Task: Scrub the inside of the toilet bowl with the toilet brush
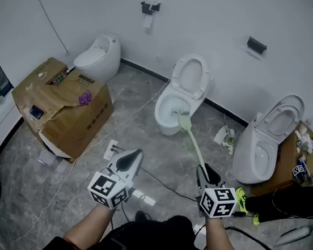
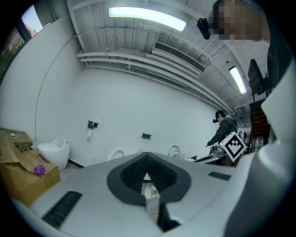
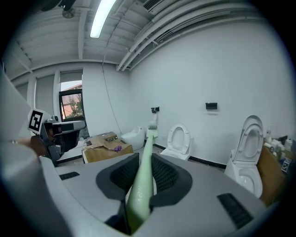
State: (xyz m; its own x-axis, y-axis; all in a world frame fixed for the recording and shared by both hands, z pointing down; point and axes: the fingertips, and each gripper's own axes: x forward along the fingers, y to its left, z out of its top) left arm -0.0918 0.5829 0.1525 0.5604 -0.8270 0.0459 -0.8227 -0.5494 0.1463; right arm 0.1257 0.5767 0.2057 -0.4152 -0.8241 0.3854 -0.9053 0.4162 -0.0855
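The middle toilet (image 1: 162,108) stands with its lid up against the far wall. A pale green toilet brush (image 1: 194,145) runs from my right gripper (image 1: 205,171) up to its head (image 1: 184,121), which sits at the bowl's right front rim. In the right gripper view the jaws are shut on the brush handle (image 3: 141,185), and the brush head (image 3: 152,131) shows just left of the toilet (image 3: 179,141). My left gripper (image 1: 134,156) hovers over the floor to the left, shut with nothing in it (image 2: 147,178).
A torn cardboard box (image 1: 62,103) lies at the left, with a small white toilet (image 1: 99,57) behind it. Another open toilet (image 1: 265,143) stands at the right beside clutter. Cables and a power strip (image 1: 112,149) cross the floor. Another person (image 2: 223,129) stands far right.
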